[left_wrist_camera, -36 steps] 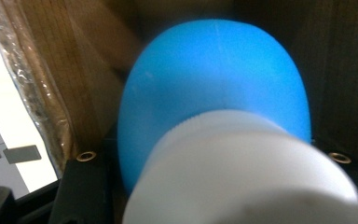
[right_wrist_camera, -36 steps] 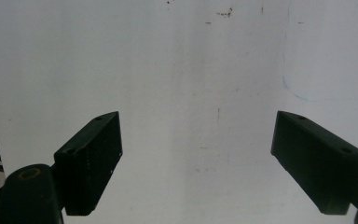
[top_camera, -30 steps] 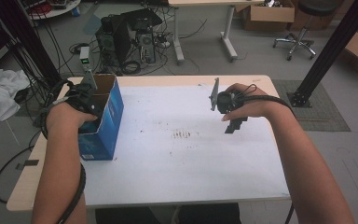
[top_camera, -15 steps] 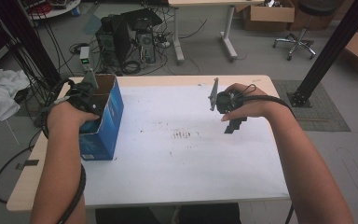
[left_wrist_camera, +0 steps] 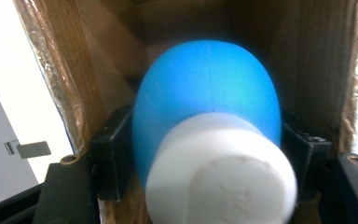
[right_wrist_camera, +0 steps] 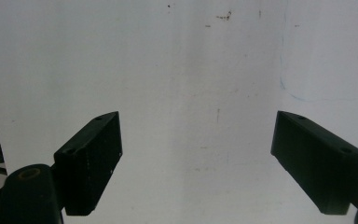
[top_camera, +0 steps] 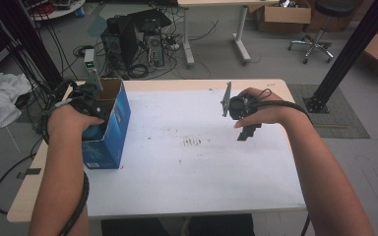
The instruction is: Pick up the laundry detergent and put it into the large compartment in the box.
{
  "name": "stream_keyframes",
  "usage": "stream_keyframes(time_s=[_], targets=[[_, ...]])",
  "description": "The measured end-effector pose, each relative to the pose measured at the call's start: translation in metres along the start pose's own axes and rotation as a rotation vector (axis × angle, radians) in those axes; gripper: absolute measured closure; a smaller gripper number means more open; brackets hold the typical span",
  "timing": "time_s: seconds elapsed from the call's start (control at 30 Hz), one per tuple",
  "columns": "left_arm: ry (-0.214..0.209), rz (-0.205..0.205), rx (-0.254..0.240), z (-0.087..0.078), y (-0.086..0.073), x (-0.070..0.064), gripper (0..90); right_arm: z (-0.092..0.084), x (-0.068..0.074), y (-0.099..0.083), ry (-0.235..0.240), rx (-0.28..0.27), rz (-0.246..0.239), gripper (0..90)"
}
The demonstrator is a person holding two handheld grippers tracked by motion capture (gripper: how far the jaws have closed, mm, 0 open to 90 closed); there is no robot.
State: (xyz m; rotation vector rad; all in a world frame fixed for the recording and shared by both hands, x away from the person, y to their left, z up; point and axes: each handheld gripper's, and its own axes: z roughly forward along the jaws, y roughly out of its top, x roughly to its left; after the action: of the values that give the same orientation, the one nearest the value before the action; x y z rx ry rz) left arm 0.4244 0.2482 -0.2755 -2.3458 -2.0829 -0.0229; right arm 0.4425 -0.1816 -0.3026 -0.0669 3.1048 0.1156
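Biggest thing first: the white tabletop (top_camera: 187, 167), bare except for some dark scuffs around its middle. No brand or readable writing anywhere that I can make out. The blue side of the box has a pale patch low down that might be a label, but it's too small and blurry to read.

That blue cardboard box (top_camera: 109, 129) stands open-topped near the left edge of the tabletop, toward the far left corner, plain brown cardboard inside.

The left forearm comes up from the bottom edge along the left side, wrist bent over the box's open top, so the left gripper (left_wrist_camera: 208, 140) points down into it. In the left gripper view a blue ball-shaped thing with a white cap (left_wrist_camera: 209, 135) sits inside the box, between the two black jaws, cap end toward the camera. The jaws have just been opening, with that blue thing still between them. They sit right at its sides, and I honestly can't tell if the pads still press on it.

The right forearm angles in from the bottom right corner, hand held above the tabletop toward the far right part. The right gripper (right_wrist_camera: 198, 154) has its jaws spread wide with nothing between them, just white tabletop below.
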Motion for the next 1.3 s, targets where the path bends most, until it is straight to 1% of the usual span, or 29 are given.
stream_keyframes(time_s=[0.1, 0.13, 0.17, 0.2, 0.37, 0.53, 0.57, 0.6, 0.67, 0.73, 0.83, 0.93, 1.0, 1.1, 1.2, 1.3], targets=[[0.003, 0.003, -0.022, -0.006, -0.001, -0.001, 30.0, -0.001, 0.000, 0.000, 0.000, -0.004, -0.002, 16.6], [0.002, 0.006, -0.026, -0.008, -0.002, 0.000, 29.8, -0.001, 0.001, 0.000, -0.001, -0.004, -0.002, 16.5], [0.005, -0.001, -0.028, -0.010, -0.002, -0.001, 29.6, -0.001, 0.001, 0.000, -0.001, -0.004, -0.004, 16.6], [0.008, 0.007, -0.031, -0.012, -0.003, 0.000, 29.4, -0.001, 0.001, 0.000, -0.002, -0.004, -0.005, 16.6], [0.018, 0.000, -0.047, -0.022, -0.005, 0.000, 28.0, -0.002, 0.001, 0.000, -0.003, -0.005, -0.002, 16.5], [0.022, -0.002, -0.052, -0.027, -0.007, 0.001, 26.3, -0.002, 0.001, 0.001, -0.001, -0.003, -0.004, 16.6], [0.016, -0.006, -0.053, -0.027, -0.007, 0.000, 26.2, -0.002, 0.001, 0.002, 0.000, -0.001, -0.004, 16.5], [0.014, 0.004, -0.050, -0.028, -0.008, 0.001, 26.2, -0.002, 0.001, 0.002, 0.000, 0.000, -0.004, 16.6], [0.009, 0.001, -0.053, -0.029, -0.008, 0.000, 25.4, -0.003, 0.001, 0.003, -0.002, 0.002, -0.002, 16.5], [0.008, 0.002, -0.043, -0.031, -0.008, -0.001, 23.6, -0.004, 0.001, 0.003, -0.002, 0.001, -0.006, 16.5], [0.011, -0.001, -0.047, -0.035, -0.008, -0.003, 21.3, -0.006, 0.002, 0.004, -0.004, 0.003, -0.007, 16.5], [0.016, 0.010, -0.036, -0.039, -0.009, -0.004, 18.3, -0.007, 0.002, 0.004, -0.004, 0.008, -0.003, 16.5], [0.023, 0.019, -0.041, -0.042, -0.009, -0.004, 17.3, -0.007, 0.002, 0.003, -0.005, 0.005, -0.007, 16.5], [0.035, 0.027, -0.045, -0.046, -0.011, -0.005, 15.8, -0.008, 0.003, 0.003, -0.005, 0.010, -0.002, 16.5], [0.037, 0.039, -0.047, -0.051, -0.013, -0.005, 15.0, -0.009, 0.003, 0.002, -0.003, 0.011, -0.002, 16.5], [0.038, 0.045, -0.048, -0.056, -0.014, -0.005, 11.7, -0.009, 0.003, 0.003, -0.002, 0.015, -0.001, 16.5]])
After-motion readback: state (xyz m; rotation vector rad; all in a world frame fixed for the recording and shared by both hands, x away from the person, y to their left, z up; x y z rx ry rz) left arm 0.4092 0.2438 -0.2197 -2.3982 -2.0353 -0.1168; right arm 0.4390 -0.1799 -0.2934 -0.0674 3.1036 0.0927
